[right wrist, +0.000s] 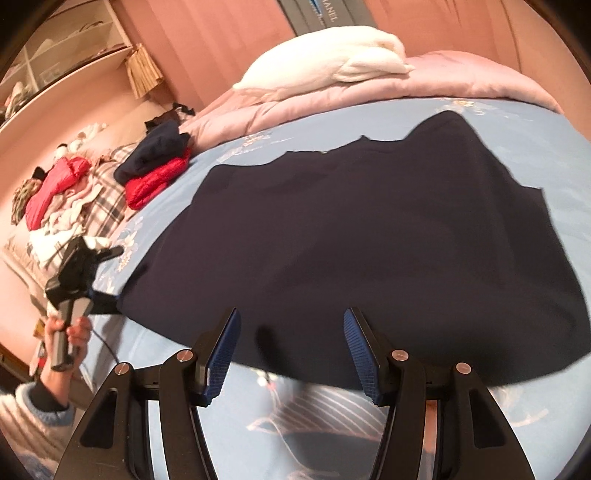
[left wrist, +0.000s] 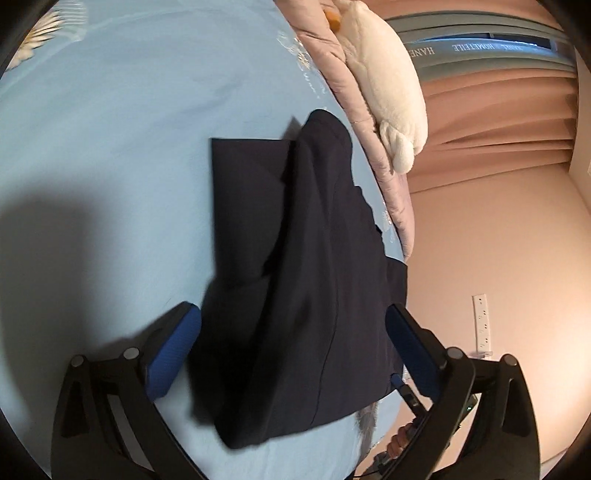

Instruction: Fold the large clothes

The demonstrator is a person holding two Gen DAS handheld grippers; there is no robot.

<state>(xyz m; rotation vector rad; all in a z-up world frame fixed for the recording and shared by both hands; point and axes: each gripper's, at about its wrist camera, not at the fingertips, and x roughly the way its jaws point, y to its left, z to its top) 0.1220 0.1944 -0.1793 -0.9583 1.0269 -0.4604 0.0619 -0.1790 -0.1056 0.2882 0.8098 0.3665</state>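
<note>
Though both tools (right wrist: 291, 347) wide: navy garment (right wrist: 369, 240) on bed (right wrist: 258, 424).

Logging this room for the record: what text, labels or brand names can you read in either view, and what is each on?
"HOMETEILE", as best it reads, blurred: on the grey band above the curtains, left wrist view.
"HANE...", cut off by the white plush toy: same band.
"...HANEL", clipped at the frame's top: grey band, right wrist view.
Smaller print beside "HOMETEILE": too blurred to read.
Dark garment, blue sheet: no text.

My left gripper (left wrist: 293, 332) is spread wide, its 2 blue pads (left wrist: 171, 350) on either side of the dark navy garment (left wrist: 295, 266) on the light blue bedsheet (left wrist: 110, 147). White plush toy (left wrist: 388, 77) on pink quilt (left wrist: 345, 88) beyond.
</note>
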